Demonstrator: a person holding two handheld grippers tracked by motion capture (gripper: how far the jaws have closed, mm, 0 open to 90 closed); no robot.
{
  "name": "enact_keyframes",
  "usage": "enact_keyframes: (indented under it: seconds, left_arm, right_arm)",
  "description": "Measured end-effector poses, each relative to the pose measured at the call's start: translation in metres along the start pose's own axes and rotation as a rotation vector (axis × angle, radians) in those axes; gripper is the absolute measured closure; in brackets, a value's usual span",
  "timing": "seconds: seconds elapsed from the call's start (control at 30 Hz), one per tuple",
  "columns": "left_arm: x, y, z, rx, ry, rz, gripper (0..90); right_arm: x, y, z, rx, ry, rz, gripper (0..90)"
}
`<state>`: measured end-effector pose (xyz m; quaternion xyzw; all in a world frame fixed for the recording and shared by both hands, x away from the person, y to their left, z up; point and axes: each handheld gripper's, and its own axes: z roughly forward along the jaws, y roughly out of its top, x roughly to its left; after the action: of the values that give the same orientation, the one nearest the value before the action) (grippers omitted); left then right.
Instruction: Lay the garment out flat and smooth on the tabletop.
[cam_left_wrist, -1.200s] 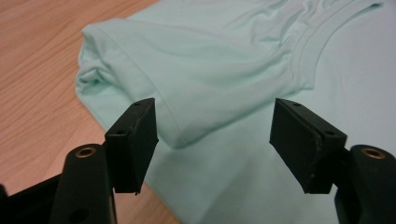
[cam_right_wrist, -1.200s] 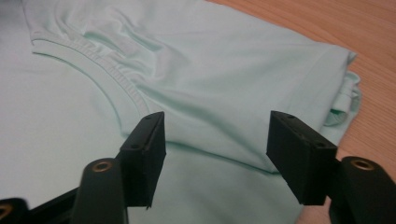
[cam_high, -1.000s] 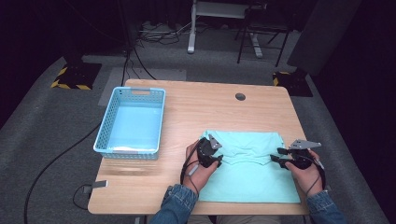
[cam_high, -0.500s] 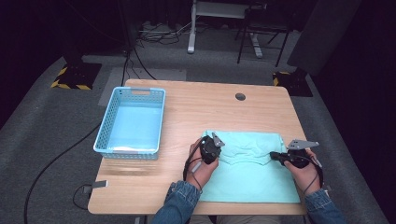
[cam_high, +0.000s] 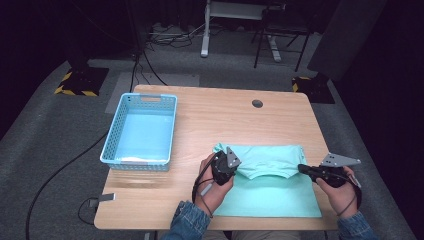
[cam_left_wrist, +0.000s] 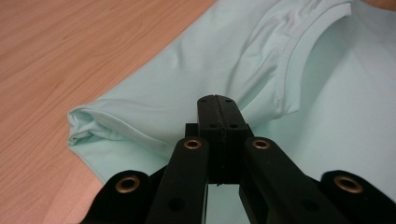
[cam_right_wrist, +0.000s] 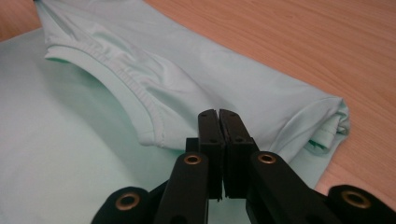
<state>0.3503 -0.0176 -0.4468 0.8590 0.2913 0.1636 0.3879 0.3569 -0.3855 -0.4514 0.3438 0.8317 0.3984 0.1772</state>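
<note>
The wooden worktop (cam_high: 210, 120) carries a mint-green shirt (cam_high: 270, 192) at about five o'clock, its far part folded back toward the person. A light blue basket (cam_high: 112, 150) stands well apart at nine o'clock. The left gripper (cam_high: 235, 170) has just closed its jaws on the fold's left end, the right gripper (cam_high: 301, 169) on its right end, each pinching cloth.

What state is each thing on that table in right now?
Mint green shirt: partly folded, top edge turned over towards the person.
Left gripper: fingers shut on the shirt's fold.
Right gripper: fingers shut on the shirt's fold.
Blue basket: upright, empty.
</note>
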Motion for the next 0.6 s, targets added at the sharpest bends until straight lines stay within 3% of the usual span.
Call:
enact_keyframes:
  seconds: [0.23, 0.37, 0.4, 0.5, 0.6]
  left_arm:
    - [-0.018, -0.011, -0.017, 0.018, -0.024, 0.031, 89.9]
    - [-0.025, -0.016, -0.015, 0.036, -0.045, 0.035, 89.6]
    - [-0.024, -0.018, -0.012, 0.040, -0.047, 0.026, 85.5]
    - [-0.022, -0.022, 0.003, 0.064, -0.041, 0.004, 57.4]
    - [-0.018, -0.026, 0.019, 0.084, -0.040, -0.008, 41.7]
  right_arm:
    - [0.017, -0.010, -0.021, 0.013, 0.029, -0.025, 88.8]
    - [0.025, -0.011, -0.026, 0.019, 0.038, -0.040, 88.8]
    - [0.025, -0.012, -0.026, 0.022, 0.037, -0.040, 88.7]
    - [0.021, -0.015, -0.022, 0.029, 0.031, -0.019, 88.7]
    - [0.018, -0.018, -0.018, 0.028, 0.031, -0.007, 88.7]
